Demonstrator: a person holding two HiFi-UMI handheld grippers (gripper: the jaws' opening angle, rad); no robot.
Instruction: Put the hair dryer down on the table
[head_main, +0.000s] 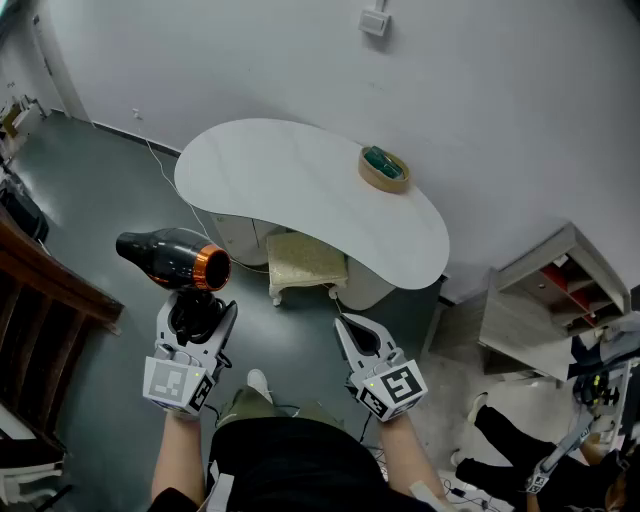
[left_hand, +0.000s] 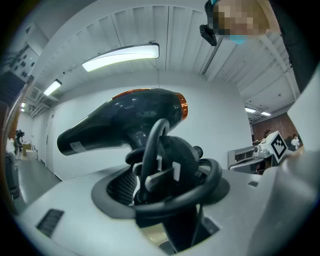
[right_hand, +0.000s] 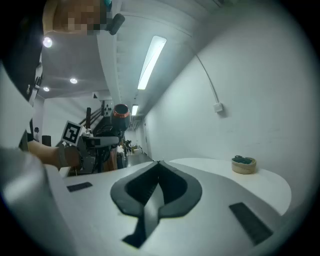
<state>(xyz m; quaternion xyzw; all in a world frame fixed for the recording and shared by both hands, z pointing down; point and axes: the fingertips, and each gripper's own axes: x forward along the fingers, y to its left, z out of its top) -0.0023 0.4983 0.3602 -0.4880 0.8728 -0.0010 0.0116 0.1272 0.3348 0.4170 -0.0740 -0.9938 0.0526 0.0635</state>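
Left gripper (head_main: 202, 305) jaws hold the hair dryer (head_main: 172, 258) handle | right gripper (head_main: 342, 324) jaws closed, empty | reach over the table (head_main: 290, 185), lay it down gently

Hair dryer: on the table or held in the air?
Held in the air. The left gripper clamps the hair dryer by its handle, over the floor, short of the white table.

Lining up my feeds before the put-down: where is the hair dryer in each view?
Head view: left of centre, hair dryer held in the left gripper.
Left gripper view: hair dryer fills the centre, handle between the jaws.
Right gripper view: hair dryer small, left of centre, orange ring showing.
Shared landmark: round tan container, in head and right gripper views only.
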